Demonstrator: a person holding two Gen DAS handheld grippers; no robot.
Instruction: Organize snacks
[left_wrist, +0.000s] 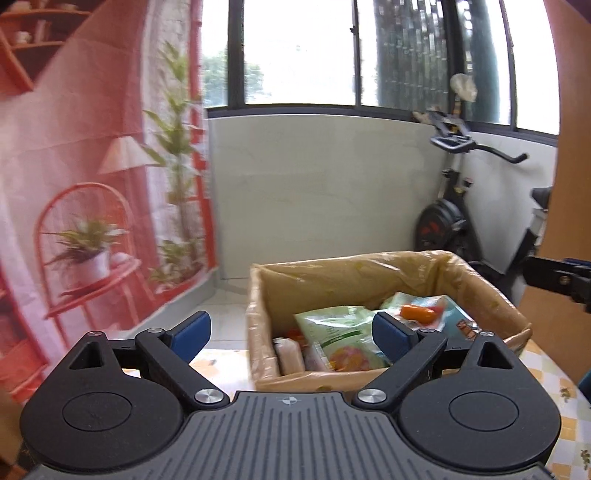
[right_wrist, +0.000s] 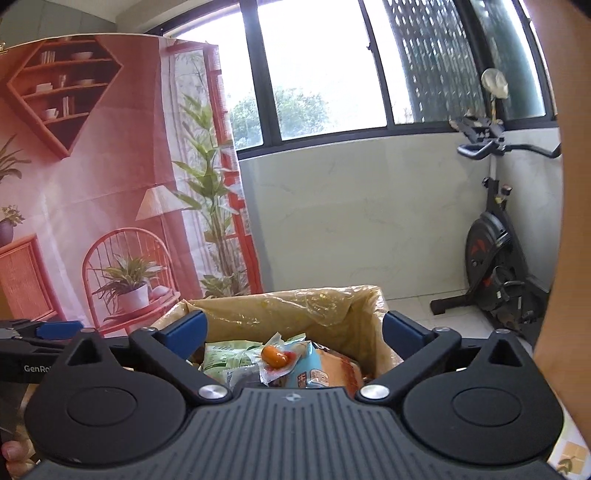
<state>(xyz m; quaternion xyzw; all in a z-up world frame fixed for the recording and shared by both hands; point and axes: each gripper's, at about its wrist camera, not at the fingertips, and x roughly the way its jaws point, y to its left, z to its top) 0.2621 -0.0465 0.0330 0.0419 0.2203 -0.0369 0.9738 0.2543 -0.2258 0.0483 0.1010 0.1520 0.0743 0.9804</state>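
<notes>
A cardboard box (left_wrist: 317, 380) lined with plastic sits on the table and holds several snack packs. A green packet (left_wrist: 340, 339) lies in its middle, and a clear pack with an orange sausage (left_wrist: 419, 313) lies on top toward the right. My left gripper (left_wrist: 291, 332) is open and empty, held just in front of the box. My right gripper (right_wrist: 293, 332) is open and empty, above the near side of the box (right_wrist: 332, 310). The sausage pack (right_wrist: 275, 356) and a green packet (right_wrist: 225, 356) show between its fingers.
A checked tablecloth (left_wrist: 550, 384) covers the table. A printed red backdrop (left_wrist: 92, 184) hangs on the left. An exercise bike (right_wrist: 495, 251) stands by the white wall under the windows. The other gripper shows at the right edge of the left wrist view (left_wrist: 561, 278).
</notes>
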